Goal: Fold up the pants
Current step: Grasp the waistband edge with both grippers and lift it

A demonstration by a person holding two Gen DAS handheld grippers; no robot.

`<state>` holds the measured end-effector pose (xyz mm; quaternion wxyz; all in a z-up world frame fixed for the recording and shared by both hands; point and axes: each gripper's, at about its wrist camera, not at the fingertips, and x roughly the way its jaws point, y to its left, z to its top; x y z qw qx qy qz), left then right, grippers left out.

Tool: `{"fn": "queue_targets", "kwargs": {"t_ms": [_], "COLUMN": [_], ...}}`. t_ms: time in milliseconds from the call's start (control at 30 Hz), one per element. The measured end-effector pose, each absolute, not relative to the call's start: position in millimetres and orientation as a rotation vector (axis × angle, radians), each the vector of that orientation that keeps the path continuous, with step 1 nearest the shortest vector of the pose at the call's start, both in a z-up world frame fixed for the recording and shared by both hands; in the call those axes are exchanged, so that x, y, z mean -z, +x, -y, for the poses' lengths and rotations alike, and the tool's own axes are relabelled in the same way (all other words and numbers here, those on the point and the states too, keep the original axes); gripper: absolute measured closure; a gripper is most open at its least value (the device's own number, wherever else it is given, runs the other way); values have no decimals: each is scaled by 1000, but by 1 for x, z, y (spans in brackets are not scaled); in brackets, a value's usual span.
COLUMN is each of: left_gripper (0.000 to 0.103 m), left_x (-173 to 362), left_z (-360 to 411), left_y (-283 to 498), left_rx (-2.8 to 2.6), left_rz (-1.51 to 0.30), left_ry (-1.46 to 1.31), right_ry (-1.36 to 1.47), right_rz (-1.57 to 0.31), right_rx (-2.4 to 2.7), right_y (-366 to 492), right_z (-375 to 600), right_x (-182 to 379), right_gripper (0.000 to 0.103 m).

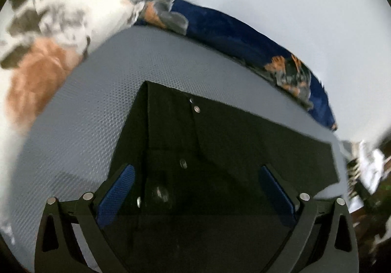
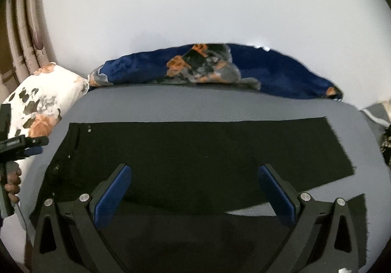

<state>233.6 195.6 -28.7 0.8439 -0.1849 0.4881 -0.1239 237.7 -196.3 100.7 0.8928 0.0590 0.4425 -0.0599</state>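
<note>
Black pants (image 2: 195, 148) lie flat on a grey textured bed surface (image 2: 195, 104), waistband to the left, legs running right; the two legs part at the right end. In the left wrist view the waistband end of the pants (image 1: 220, 150) with its silver buttons (image 1: 196, 109) lies under my left gripper (image 1: 195, 189), which is open above it. My right gripper (image 2: 194, 189) is open above the middle of the pants. The left gripper (image 2: 31, 145) also shows in the right wrist view, held by a hand beside the waistband.
A blue blanket (image 2: 268, 70) with orange flowers lies along the far edge against a white wall. A white floral pillow (image 2: 41, 99) sits at the far left, curtains (image 2: 22, 35) behind it. Clutter (image 1: 366, 175) lies off the bed's right edge.
</note>
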Motion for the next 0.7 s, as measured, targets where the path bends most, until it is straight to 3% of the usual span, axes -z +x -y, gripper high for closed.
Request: {"fn": "queue_targets", "kwargs": {"t_ms": [33, 100, 200, 300, 567, 633, 700], "left_gripper": [9, 24, 33, 38, 39, 44, 57], "left_x": [33, 46, 66, 82, 91, 91, 92], "left_z": [-201, -215, -231, -242, -242, -240, -237], "left_y": [242, 263, 289, 307, 350, 356, 364], "left_rx": [273, 294, 312, 342, 455, 488, 524], "left_rz": [-1042, -1077, -1122, -1147, -1160, -1156, -1167], "left_ry": [-422, -494, -583, -635, -646, -650, -663], "right_ry": [127, 135, 138, 138, 162, 149, 127], "right_rz": [-931, -953, -994, -1026, -1075, -1082, -1089], "right_rx": [123, 119, 115, 120, 117, 106, 87], "right_y": [244, 253, 267, 280, 313, 322, 332], "right_z": [195, 192, 188, 184, 178, 175, 173], "right_x": [-95, -87, -72, -59, -34, -29, -24], "right_gripper": [0, 0, 0, 0, 0, 0, 0]}}
